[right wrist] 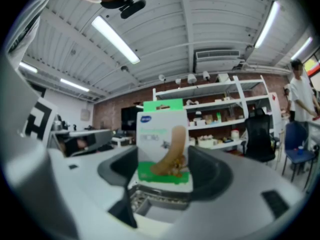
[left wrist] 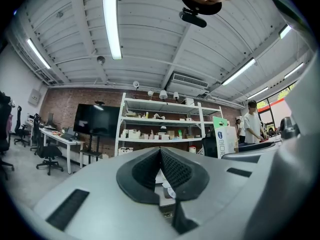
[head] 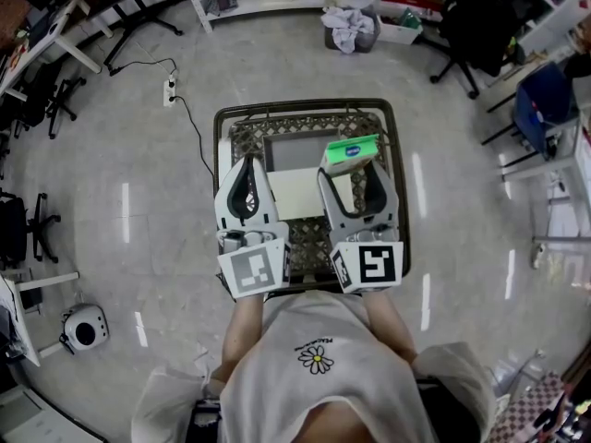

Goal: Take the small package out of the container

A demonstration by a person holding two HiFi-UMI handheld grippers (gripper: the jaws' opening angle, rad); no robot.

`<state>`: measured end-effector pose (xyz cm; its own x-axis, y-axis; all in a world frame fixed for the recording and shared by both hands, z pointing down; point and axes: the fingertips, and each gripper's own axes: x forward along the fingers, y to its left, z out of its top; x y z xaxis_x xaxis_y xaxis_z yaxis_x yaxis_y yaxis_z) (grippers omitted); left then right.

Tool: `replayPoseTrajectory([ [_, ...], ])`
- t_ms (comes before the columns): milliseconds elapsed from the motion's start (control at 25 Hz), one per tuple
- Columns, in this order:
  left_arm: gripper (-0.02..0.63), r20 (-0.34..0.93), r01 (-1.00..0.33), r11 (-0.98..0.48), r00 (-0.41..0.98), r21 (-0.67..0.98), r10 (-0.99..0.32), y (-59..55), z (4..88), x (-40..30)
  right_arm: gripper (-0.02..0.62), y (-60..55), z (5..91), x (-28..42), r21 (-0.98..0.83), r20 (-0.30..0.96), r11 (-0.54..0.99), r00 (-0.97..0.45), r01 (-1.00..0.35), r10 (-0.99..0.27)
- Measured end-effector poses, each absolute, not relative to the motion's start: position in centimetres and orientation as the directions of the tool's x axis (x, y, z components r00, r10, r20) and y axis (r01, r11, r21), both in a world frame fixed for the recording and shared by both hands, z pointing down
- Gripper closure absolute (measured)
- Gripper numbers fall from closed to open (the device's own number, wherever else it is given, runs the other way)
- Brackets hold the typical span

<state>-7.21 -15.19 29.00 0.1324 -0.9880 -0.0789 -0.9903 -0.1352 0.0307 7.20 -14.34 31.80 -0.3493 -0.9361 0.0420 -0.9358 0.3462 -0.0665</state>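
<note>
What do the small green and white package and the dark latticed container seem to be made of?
The small green and white package looks like thin printed cardboard, smooth: flat faces, crisp edges. The dark brown container seems woven wicker or plastic rattan, matte: its rim shows an open lattice.

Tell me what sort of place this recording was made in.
Most likely a lab or workshop-style office. There is open metal shelving stocked with boxes and small parts, a desk with an office chair, and a large dark screen against a brick wall.
</note>
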Motion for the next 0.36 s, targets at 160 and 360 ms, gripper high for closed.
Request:
replayPoseTrajectory([
  [160, 0.581, -0.075, -0.990, -0.134, 0.131, 0.033, -0.989, -14.9, 29.2, -7.9, 0.281, -14.1, 31.9, 6.5, -0.071, 0.040, 0.347, -0.350, -0.935, -0.936],
  [360, 0.581, -0.085, -0.990, -0.134, 0.130, 0.033, -0.988, -14.0, 29.8, -8.4, 0.281, -13.2, 32.5, 5.8, -0.067, 0.038, 0.350, -0.353, -0.934, -0.935],
])
